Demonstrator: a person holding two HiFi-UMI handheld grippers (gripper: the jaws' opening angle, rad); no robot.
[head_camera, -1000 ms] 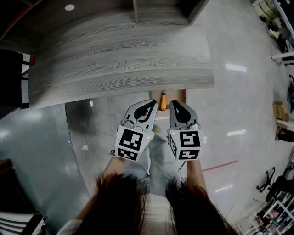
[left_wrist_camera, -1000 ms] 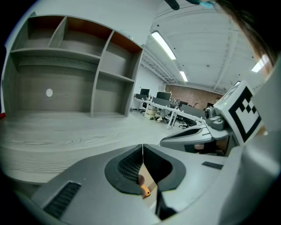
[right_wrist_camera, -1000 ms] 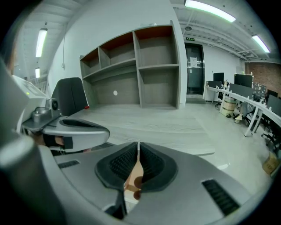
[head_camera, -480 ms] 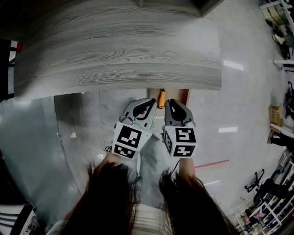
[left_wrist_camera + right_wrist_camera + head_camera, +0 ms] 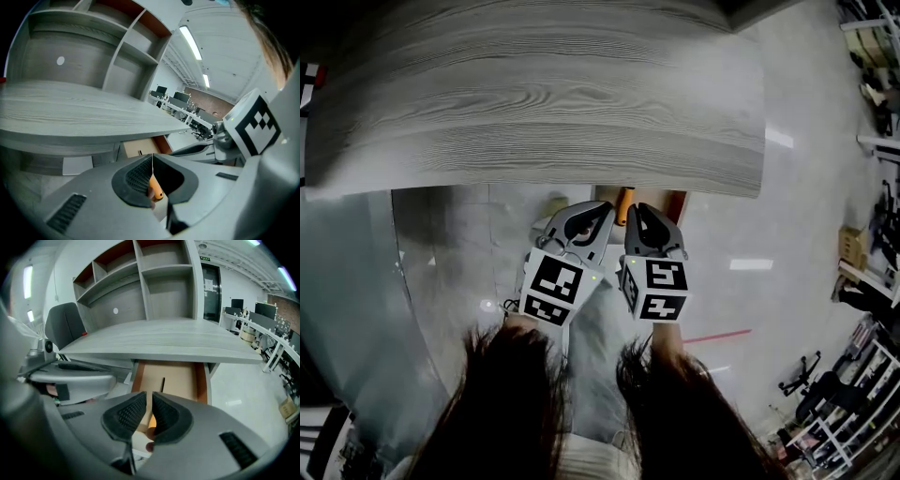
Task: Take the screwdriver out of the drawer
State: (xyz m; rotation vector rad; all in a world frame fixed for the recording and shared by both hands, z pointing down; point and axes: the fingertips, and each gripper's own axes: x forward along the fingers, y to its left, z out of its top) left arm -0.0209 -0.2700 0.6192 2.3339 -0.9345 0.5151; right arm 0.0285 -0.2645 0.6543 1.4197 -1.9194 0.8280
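The screwdriver (image 5: 624, 204) lies in the open drawer (image 5: 673, 202) under the grey wood desk (image 5: 544, 103), its orange handle toward me. In the right gripper view its dark shaft (image 5: 163, 383) points into the drawer (image 5: 180, 380). My left gripper (image 5: 606, 210) and right gripper (image 5: 631, 212) hang side by side at the drawer's front, either side of the handle. The left gripper (image 5: 152, 157) is shut with its tips touching; the orange handle (image 5: 155, 188) shows below, behind the jaws. The right gripper (image 5: 150, 397) is shut down to a thin slit, holding nothing.
Open shelves (image 5: 159, 268) rise behind the desk, and a dark chair (image 5: 65, 322) stands at its left end. The desk's front edge overhangs the drawer. Glossy floor (image 5: 741, 281) spreads to the right, with office furniture (image 5: 872, 272) at the far right.
The head view has tipped forward, so the desk fills more of it. Both grippers keep their place side by side at the drawer front, slightly nearer the handle. Jaws unchanged.
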